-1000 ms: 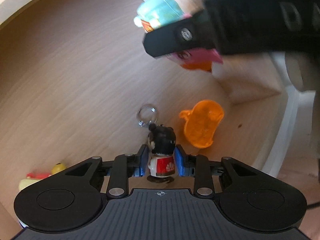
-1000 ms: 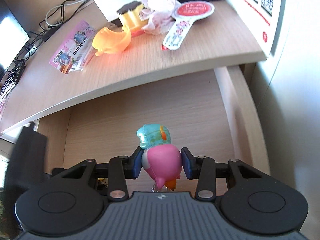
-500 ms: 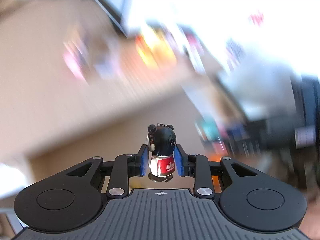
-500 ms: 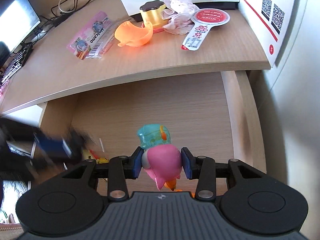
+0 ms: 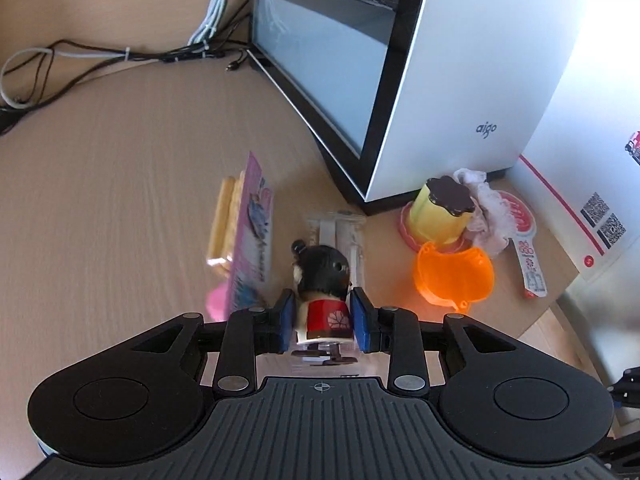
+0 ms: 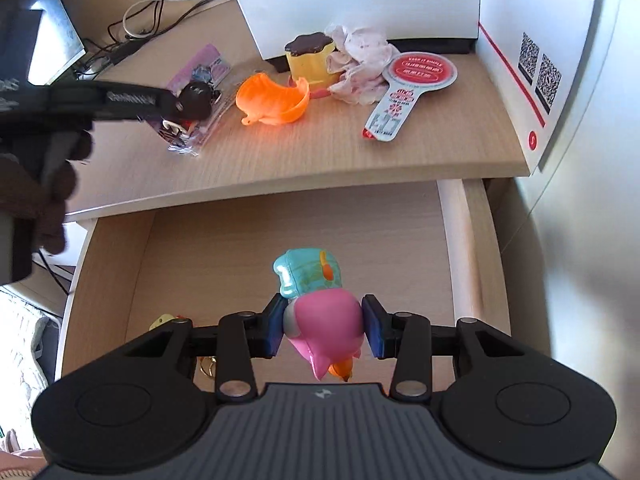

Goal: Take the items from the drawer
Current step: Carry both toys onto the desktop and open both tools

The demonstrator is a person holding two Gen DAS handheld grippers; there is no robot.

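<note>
We count two grippers: the left gripper (image 5: 323, 318) and the right gripper (image 6: 325, 330). Each carries one toy: one black-haired figurine (image 5: 323, 296), one pink and teal toy (image 6: 316, 304). On the desk (image 6: 280, 152) we log one orange shell half (image 6: 274, 98), one yellow pudding toy (image 6: 310, 58) at its 1 o'clock, one crumpled pink cloth (image 6: 360, 64), one red-and-white paddle tag (image 6: 404, 92), two flat snack packets (image 5: 248, 232), one white case (image 6: 360, 0), two QR codes (image 6: 538, 68). One open drawer (image 6: 468, 248); in it we see one yellow item (image 6: 160, 322) at 8 o'clock, partly hidden.
</note>
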